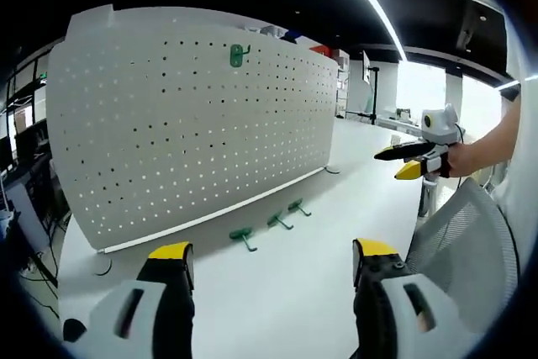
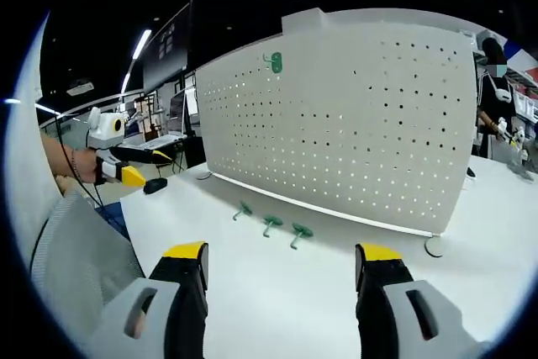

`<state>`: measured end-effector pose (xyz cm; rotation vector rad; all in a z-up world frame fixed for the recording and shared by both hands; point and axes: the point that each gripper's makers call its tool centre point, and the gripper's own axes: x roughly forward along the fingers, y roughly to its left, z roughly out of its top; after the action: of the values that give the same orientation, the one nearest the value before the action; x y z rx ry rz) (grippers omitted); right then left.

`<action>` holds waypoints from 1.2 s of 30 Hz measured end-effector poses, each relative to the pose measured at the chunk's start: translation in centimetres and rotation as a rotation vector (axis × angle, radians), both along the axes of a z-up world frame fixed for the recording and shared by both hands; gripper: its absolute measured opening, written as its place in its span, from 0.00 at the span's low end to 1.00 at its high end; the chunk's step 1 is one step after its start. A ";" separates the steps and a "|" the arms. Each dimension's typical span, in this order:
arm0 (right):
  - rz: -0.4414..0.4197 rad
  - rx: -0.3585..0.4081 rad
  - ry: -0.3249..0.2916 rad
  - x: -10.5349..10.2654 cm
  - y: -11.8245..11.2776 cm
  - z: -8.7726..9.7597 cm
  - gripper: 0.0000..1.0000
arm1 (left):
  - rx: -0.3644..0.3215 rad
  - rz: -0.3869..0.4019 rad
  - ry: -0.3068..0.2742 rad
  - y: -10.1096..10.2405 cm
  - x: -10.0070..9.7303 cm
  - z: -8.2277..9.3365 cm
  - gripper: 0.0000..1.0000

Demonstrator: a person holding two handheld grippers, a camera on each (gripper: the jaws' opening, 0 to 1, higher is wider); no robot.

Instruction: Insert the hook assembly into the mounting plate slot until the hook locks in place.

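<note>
A white pegboard mounting plate (image 1: 193,124) (image 2: 353,115) stands upright on the white table (image 1: 303,292) (image 2: 277,300). One green hook (image 1: 239,55) (image 2: 274,61) is mounted near its top edge. Three loose green hooks lie on the table in front of the board: (image 1: 243,236), (image 1: 278,221), (image 1: 298,206), and in the right gripper view (image 2: 243,209), (image 2: 271,223), (image 2: 299,233). My left gripper (image 1: 273,254) is open and empty, well short of the hooks. My right gripper (image 2: 282,254) is open and empty too. Each gripper also shows in the other's view, held up in a hand off the table's side: right gripper (image 1: 416,157), left gripper (image 2: 126,166).
A grey mesh chair back (image 1: 458,241) (image 2: 76,250) sits close between the two grippers. The board rests on round feet (image 1: 101,265) (image 2: 433,247). A person (image 2: 496,81) stands behind the board's far end. Desks and equipment fill the background.
</note>
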<state>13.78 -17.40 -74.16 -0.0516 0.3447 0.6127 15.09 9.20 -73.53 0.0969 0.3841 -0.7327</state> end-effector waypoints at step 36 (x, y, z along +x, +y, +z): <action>-0.024 -0.009 0.018 -1.0 -0.6 -0.6 0.69 | 0.179 -0.284 0.051 -1.9 3.3 -3.2 0.80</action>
<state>12.81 -18.00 -74.81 -0.0503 0.3654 0.5885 18.35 7.30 -76.76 0.3072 0.4900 -0.9816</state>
